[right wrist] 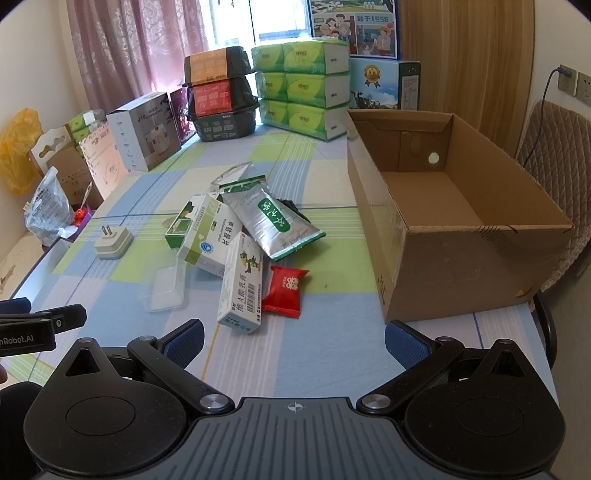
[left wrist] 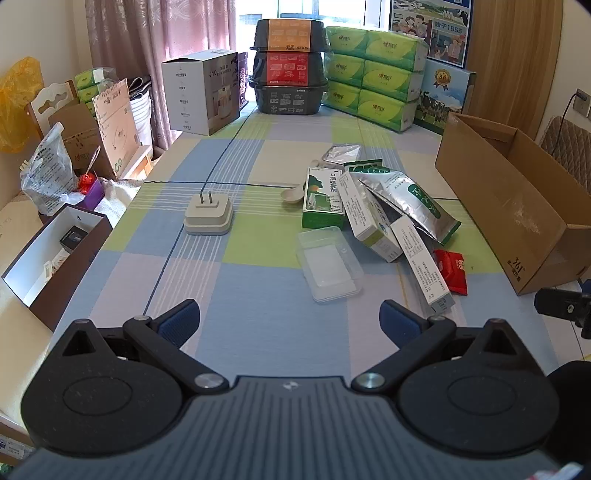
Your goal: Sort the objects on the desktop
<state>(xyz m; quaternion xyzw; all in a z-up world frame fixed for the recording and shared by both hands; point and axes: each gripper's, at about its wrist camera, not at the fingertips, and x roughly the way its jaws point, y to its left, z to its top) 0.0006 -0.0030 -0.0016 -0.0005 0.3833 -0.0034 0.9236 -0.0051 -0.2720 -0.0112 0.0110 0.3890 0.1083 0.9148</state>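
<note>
Right hand-held gripper [right wrist: 293,341], fingers spread and empty, hovers low over table [right wrist: 317,354]; left hand-held gripper [left wrist: 290,321] likewise spread, holding nothing. Nearest to right: ointment box [right wrist: 242,284], just ahead and slightly left, long axis running almost straight away. Red packet [right wrist: 285,291] beside it. Seen only from right: empty inside of cardboard box [right wrist: 443,192].

poster [right wrist: 353,27]: "1956" after Chinese chars
white appliance box [left wrist: 201,96]: "J10"
cardboard box [left wrist: 517,269]: "361", side wall
other gripper's body [right wrist: 22,338]: "nRobot.AI", partly cut off
long med. box [right wrist: 242,284]: letter "A" among Chinese chars
</note>
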